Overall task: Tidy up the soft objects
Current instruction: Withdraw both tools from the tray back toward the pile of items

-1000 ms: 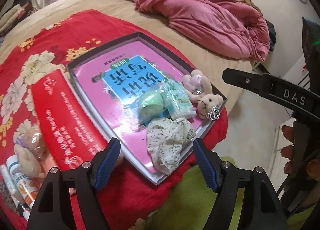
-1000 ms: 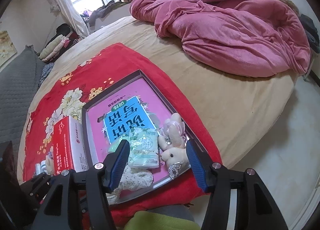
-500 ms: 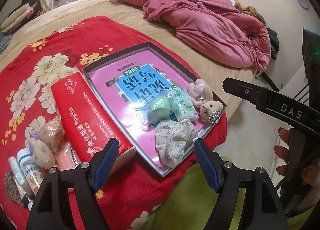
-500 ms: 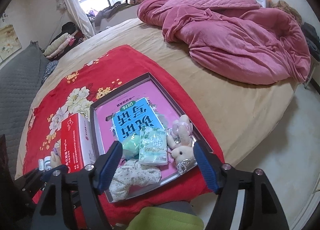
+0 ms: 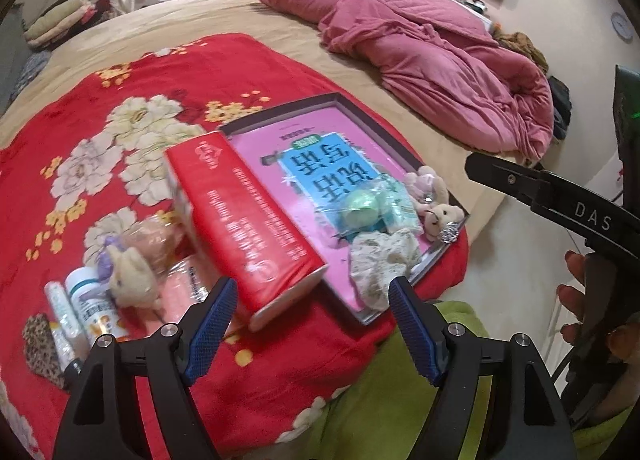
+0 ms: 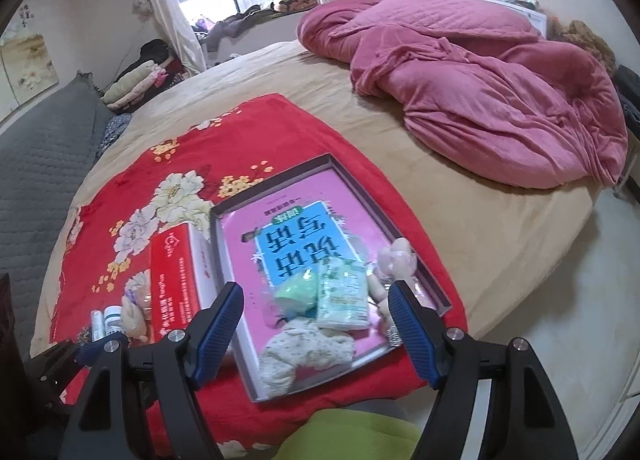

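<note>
A grey tray [image 5: 436, 260] [image 6: 436, 294] with a pink book lies on the red floral blanket [image 5: 160, 72]. In its near end lie a floral cloth [image 5: 384, 260] [image 6: 304, 348], a green ball in a bag [image 5: 360, 208] [image 6: 298, 292], a tissue pack [image 6: 342, 296] and small plush bears [image 5: 440, 216] [image 6: 396, 260]. Left of a red box [image 5: 244, 228] [image 6: 172, 292] lie a plush bunny [image 5: 130, 276] and a bagged pink soft item [image 5: 154, 236]. My left gripper [image 5: 312, 324] is open and empty above the box's near end. My right gripper [image 6: 316, 328] is open and empty above the tray's near end.
Bottles [image 5: 90, 308] and a leopard-print item [image 5: 40, 348] lie at the near left. A pink quilt [image 6: 480, 88] is heaped at the back right. The bed edge drops to the floor [image 6: 560, 300] on the right. Green fabric [image 5: 400, 400] lies below the grippers.
Both grippers have pulled back and up from the tray; the left one has swung left, bringing the bunny and bottles into view. Both stay open and empty.
</note>
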Demonstrator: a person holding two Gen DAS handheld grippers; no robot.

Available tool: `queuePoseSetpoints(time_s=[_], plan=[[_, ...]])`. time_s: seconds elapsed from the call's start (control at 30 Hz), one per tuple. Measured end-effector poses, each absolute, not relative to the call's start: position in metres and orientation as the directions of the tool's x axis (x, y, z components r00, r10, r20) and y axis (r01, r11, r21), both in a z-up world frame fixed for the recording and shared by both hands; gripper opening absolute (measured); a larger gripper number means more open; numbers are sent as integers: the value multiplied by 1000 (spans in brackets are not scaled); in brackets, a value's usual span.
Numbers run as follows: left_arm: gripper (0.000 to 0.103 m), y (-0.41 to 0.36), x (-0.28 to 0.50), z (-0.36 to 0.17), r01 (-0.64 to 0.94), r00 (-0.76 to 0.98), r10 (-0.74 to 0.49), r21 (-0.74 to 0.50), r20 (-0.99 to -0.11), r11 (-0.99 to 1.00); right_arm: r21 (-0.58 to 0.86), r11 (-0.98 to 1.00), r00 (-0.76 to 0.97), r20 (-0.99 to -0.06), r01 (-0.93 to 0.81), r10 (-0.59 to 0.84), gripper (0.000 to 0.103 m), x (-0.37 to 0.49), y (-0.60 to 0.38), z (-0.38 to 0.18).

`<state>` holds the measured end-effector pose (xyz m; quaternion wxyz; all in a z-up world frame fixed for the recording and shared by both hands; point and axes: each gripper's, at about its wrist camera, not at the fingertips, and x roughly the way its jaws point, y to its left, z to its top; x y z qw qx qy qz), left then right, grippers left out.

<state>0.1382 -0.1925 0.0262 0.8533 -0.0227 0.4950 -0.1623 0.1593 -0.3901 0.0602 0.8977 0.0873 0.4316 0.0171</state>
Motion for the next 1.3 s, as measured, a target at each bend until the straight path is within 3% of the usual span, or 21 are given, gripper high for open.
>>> queuePoseSetpoints(time_s=[0.63,1.3], plan=[[79,-113,116,53,131,533,-281,-250,-798,959,116,993,648,-754,-31,109,74,145,-329,89],[79,-18,79,74,-48,592,-170,-245,-788,968,109,978,654,-730,-175,199,75,129,-262,109]])
